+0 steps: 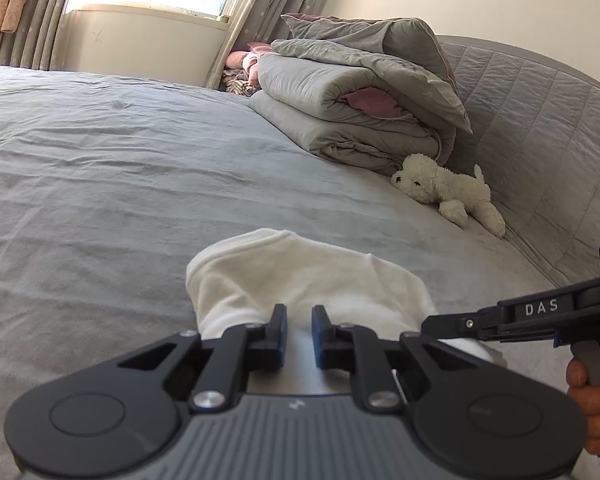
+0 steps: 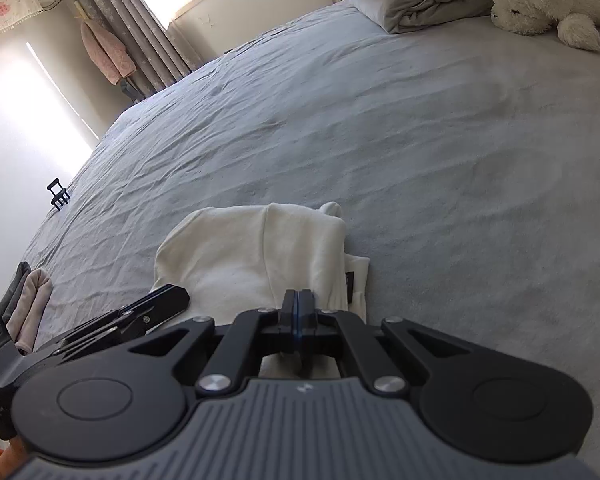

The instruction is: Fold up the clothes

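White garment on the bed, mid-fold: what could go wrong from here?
1. The left gripper shows a gap between its pads above the cream-white folded cotton garment; that side may go unheld and sag.
2. The right gripper is shut at the garment's near edge; it may hold one layer only, undoing the fold.
3. The grippers sit close together and could bump.

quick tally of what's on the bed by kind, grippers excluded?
White garment: 1
Plush toy: 1
Folded grey duvet: 1
Small grey-and-pink folded pile: 1
Small black clip-like item at the bed edge: 1
Total: 5
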`<state>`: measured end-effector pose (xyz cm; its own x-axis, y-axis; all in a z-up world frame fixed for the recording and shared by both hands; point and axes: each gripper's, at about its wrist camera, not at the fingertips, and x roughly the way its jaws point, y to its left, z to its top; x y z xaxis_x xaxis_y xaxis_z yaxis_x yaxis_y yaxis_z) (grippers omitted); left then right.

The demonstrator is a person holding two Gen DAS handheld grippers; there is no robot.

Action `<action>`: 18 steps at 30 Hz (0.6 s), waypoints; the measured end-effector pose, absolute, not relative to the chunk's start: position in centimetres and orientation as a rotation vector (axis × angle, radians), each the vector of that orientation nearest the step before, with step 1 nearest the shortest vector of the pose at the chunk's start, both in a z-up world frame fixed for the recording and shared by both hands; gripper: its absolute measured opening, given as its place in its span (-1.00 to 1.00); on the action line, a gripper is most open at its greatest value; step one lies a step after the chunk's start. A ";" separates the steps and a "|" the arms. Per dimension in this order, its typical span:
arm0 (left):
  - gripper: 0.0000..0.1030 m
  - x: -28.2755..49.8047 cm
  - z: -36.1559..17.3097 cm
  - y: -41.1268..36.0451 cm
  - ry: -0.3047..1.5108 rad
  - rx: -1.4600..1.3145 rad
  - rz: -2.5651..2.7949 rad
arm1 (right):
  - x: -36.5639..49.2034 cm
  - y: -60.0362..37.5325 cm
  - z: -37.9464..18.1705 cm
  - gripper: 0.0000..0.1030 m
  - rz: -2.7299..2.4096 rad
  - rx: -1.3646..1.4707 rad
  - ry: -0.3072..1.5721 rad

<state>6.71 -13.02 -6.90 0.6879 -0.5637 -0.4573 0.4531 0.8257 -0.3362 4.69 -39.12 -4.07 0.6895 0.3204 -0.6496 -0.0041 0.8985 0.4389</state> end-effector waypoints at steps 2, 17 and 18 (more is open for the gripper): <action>-0.71 5.6 -6.4 -12.8 0.555 -0.204 -0.590 | 4.4 -39.0 -3.5 -0.74 0.201 0.430 0.779; -0.71 0.6 -7.6 -14.2 0.494 -0.043 -0.661 | 1.7 -34.3 -3.0 -0.87 0.236 -0.016 0.768; -0.71 0.3 -7.7 -14.5 0.485 -0.019 -0.656 | 1.8 -34.2 -3.3 -0.87 0.233 -0.031 0.775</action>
